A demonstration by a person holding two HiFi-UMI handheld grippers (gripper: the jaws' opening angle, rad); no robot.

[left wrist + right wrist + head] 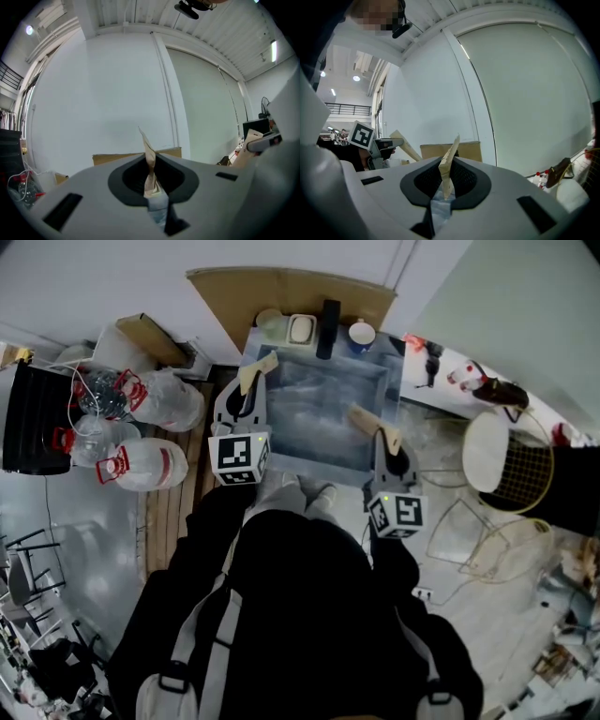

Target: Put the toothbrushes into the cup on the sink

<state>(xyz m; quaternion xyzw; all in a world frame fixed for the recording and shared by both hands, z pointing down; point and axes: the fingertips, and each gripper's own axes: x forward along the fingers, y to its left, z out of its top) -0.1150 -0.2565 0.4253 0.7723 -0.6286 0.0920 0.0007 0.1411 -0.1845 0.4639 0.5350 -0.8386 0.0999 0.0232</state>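
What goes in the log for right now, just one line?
left tongs: shut, empty | right tongs: shut, empty | both near sink | blue cup: on sink's back edge

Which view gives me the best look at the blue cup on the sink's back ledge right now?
The head view: the blue cup stands on the sink ledge, unobstructed, seen from above. Both gripper views point at the wall and cardboard panel, so they show none of it.
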